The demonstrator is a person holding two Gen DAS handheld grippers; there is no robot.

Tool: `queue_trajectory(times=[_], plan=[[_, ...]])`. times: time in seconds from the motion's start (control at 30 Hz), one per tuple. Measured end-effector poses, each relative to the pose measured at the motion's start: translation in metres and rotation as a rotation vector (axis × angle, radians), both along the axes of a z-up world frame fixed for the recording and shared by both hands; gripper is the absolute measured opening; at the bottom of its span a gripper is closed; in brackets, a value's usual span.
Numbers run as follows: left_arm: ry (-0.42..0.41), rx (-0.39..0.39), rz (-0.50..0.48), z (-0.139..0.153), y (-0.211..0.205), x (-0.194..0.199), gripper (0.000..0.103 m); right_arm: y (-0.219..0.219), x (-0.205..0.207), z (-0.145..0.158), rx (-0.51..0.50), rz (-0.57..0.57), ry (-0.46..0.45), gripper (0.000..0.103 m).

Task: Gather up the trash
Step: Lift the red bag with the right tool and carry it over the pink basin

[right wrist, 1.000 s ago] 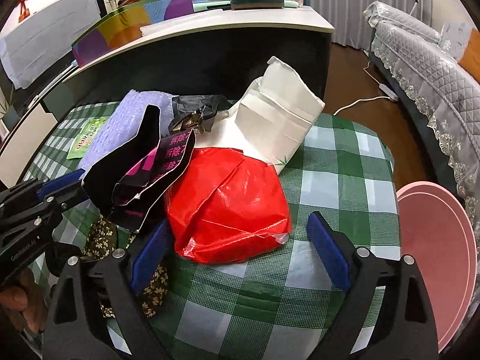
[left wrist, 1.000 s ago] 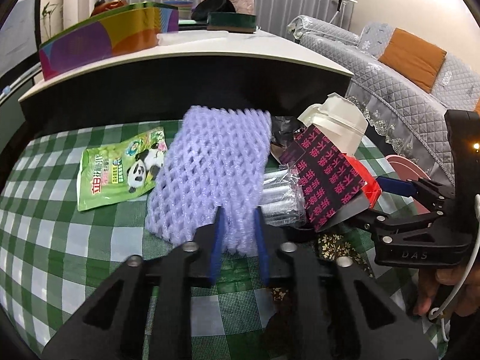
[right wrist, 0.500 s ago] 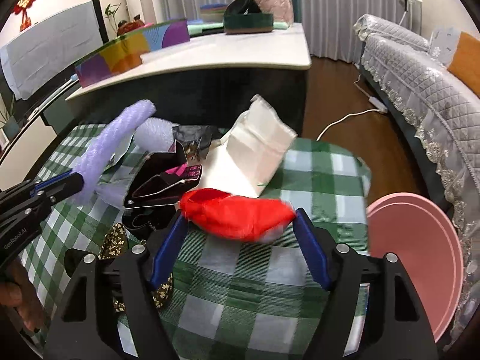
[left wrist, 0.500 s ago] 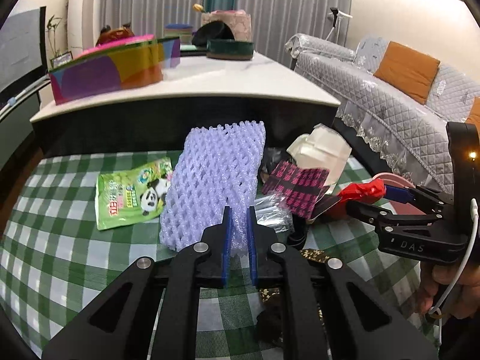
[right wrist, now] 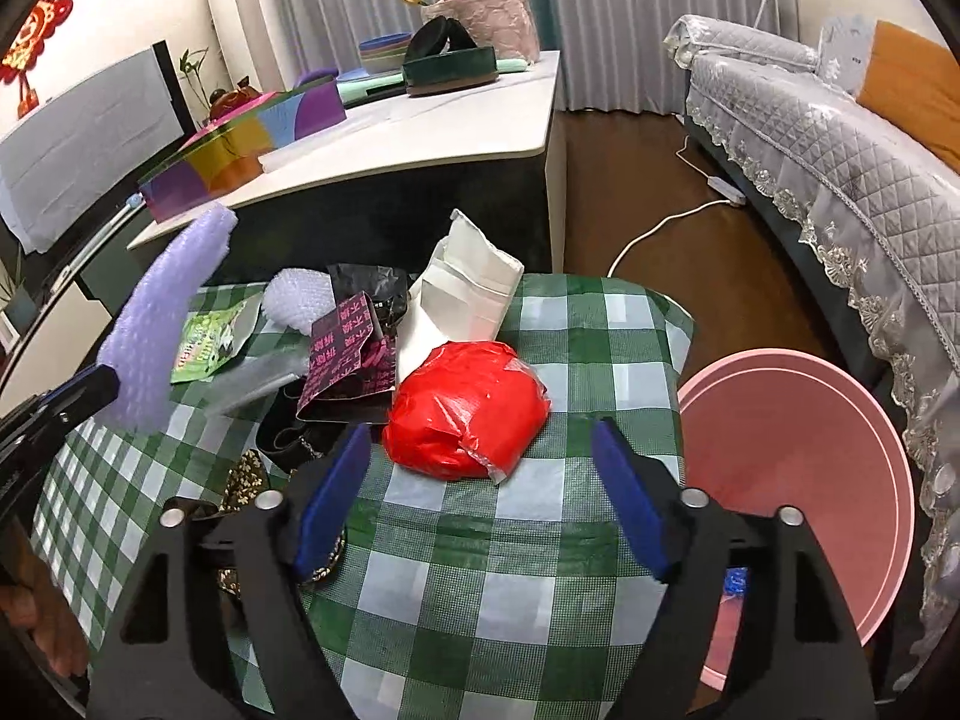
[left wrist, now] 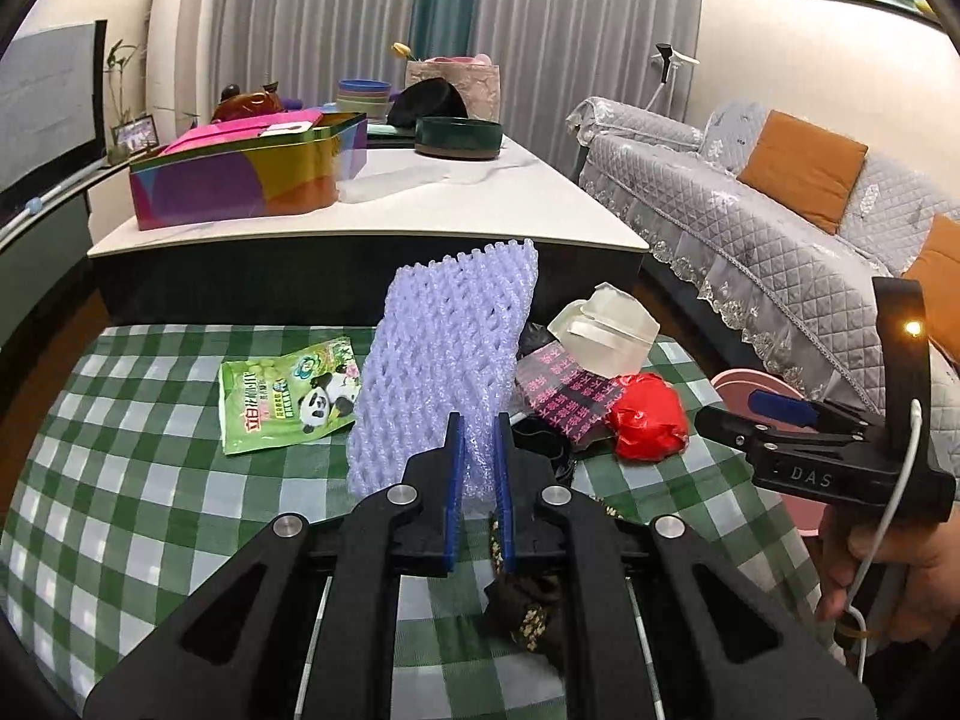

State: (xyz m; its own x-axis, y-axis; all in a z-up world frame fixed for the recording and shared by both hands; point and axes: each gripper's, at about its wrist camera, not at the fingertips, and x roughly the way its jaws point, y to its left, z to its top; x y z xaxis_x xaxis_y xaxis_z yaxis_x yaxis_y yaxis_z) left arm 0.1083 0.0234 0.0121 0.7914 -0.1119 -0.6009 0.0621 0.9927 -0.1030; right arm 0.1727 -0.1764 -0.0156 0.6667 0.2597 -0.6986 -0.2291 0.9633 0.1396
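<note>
Pinching the purple foam net [left wrist: 444, 360] in your left gripper [left wrist: 478, 468], you hold it up off the green checked cloth [left wrist: 150, 480].
Your right gripper [right wrist: 480, 480] has just been opening; its jaws stand wide and hold nothing, with the red plastic bag [right wrist: 468, 408] lying just ahead between the fingertips. A pink bin [right wrist: 798, 480] sits to its right.
</note>
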Motion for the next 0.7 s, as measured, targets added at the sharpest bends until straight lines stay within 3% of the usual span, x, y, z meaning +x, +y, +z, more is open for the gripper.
queue_trajectory(times=[0.3, 0.7], plan=[[0.000, -0.040, 0.020, -0.002, 0.017, 0.009, 0.009, 0.017, 0.023, -0.017, -0.050, 0.002, 0.029, 0.089], [0.011, -0.072, 0.018, -0.005, 0.025, 0.021, 0.009, 0.031, 0.057, -0.045, -0.061, -0.004, 0.110, 0.089]])
